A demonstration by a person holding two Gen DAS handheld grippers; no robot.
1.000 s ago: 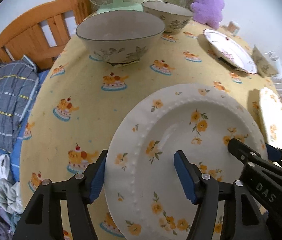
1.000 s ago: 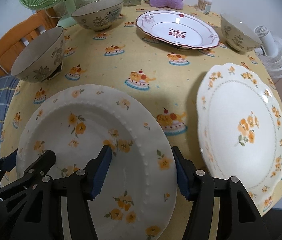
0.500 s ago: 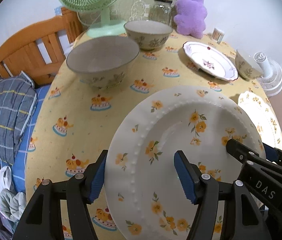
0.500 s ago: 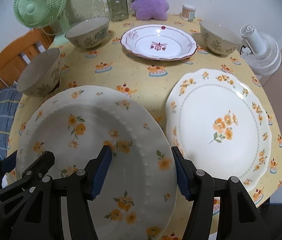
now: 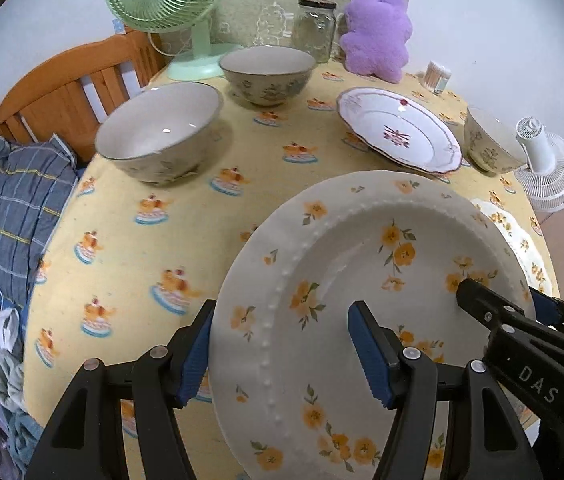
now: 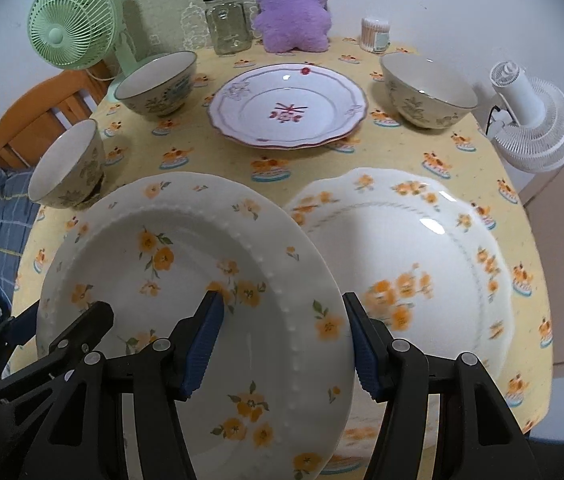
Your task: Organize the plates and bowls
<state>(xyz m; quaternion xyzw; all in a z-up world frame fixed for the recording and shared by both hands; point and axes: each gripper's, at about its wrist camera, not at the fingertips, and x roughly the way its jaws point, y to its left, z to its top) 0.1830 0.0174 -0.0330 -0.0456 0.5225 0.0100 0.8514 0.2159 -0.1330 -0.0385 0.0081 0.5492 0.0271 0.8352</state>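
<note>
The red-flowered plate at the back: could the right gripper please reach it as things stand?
Probably not yet: the right gripper is shut on the beaded plate, which the left gripper also holds. The red-flowered plate otherwise lies unobstructed.

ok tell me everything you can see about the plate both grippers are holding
The beaded plate looks like white glazed ceramic, a raised dot ring round its well and scattered orange flowers with green leaves. It is lifted and tilted above the tablecloth. The left gripper clamps its left rim, the right gripper its right rim, overlapping the scalloped plate.

scalloped plate (image 6: 434, 256) blurred, partly covered
</note>
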